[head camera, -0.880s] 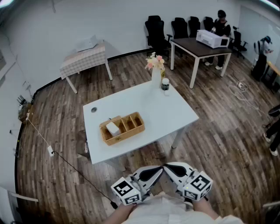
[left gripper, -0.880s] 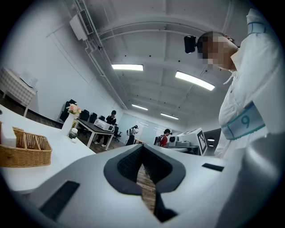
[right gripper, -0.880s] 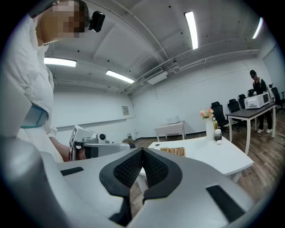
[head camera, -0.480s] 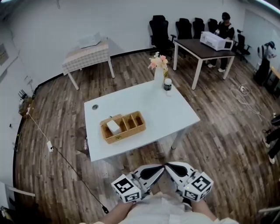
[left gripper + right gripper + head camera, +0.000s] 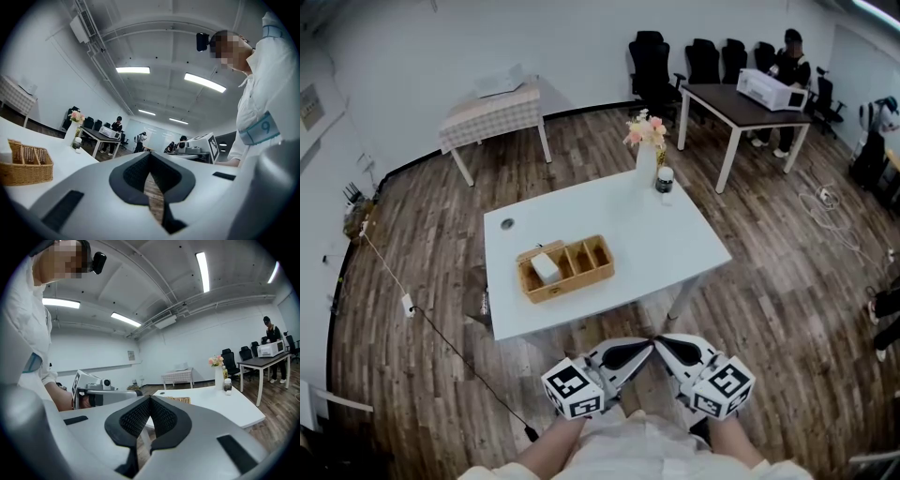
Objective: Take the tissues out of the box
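The left hand-held gripper (image 5: 643,346) and right hand-held gripper (image 5: 664,342) are closed, empty; the wicker box (image 5: 568,287) lies lengthwise left-to-right.

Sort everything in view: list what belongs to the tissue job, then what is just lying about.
For the job: tissue pack, in the end compartment of the wicker box; left gripper and right gripper, both shut and empty; white table under the box.

Just lying about: flower vase; small jar beside it; checked-cloth table; dark table with a white appliance; office chairs.
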{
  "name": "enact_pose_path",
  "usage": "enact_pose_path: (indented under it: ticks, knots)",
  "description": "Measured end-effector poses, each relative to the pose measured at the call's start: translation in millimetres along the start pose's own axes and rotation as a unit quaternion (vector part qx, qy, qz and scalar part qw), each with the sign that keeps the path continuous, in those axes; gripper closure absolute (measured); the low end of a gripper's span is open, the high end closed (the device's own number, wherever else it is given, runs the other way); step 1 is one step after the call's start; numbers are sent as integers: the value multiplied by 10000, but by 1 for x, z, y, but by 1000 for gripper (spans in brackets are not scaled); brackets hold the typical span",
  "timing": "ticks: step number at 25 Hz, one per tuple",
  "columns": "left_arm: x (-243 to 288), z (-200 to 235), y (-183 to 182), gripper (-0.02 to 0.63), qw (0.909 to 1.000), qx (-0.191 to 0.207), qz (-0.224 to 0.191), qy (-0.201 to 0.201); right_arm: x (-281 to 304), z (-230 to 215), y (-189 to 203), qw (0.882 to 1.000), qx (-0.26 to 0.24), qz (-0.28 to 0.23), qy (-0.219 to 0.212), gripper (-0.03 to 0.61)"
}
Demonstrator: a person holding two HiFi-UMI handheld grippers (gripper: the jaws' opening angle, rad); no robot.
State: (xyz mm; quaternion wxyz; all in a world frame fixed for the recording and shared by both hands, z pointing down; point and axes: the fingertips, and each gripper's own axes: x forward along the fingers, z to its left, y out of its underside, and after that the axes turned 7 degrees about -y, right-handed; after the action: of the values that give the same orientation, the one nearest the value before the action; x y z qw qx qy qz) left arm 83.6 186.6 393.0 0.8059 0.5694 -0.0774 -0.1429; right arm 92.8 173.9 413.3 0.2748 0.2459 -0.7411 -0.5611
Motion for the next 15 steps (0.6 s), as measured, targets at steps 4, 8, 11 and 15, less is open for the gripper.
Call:
enact_pose_path:
  ticks: [4,8,11,15]
  knots:
    - [1,-1,2,612,10000,-34,11,-38,-1,0,1,10000,30,-20,-34,548]
    - [2,-2,1,612,10000,-56,2,-48,-3,-1,2,9996,244,-114,-132,546]
    - [3,-4,-2,612,10000,-20,2,-79,-5,-2,-1,9986,418,-251,-218,546]
    - [-1,1,-4,612,9998,-33,-13,-172,2,-1,-3,9978,503,-269,-330,546]
